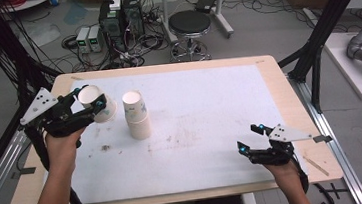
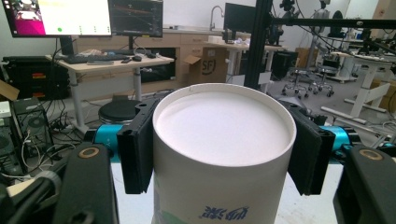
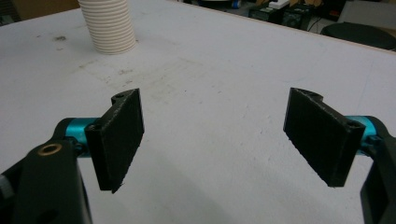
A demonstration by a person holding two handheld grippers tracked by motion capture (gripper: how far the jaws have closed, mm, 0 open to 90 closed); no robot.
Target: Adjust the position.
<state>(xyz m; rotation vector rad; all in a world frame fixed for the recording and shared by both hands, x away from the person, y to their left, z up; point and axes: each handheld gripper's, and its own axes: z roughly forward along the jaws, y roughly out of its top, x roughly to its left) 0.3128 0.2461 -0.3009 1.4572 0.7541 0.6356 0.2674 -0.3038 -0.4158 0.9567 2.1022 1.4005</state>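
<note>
The two black jaws of the left gripper (image 1: 89, 98) are pressing on the sides of a white paper cup (image 2: 223, 154), one pad on each side just below its rim, so the cup is being held firmly. In the high view this cup (image 1: 98, 104) is hanging tilted in the air above the left part of the table (image 1: 256, 175), just beside a stack of paper cups (image 1: 136, 115) that is standing upside down on the white surface. The held cup is not yet touching the stack, so the work of putting it on top seems to be only half done: the cup is picked up, but the placing and the release are still waiting. The right gripper (image 1: 250, 137) is resting low near the right front edge, and its jaws are standing wide apart with nothing between them.
</note>
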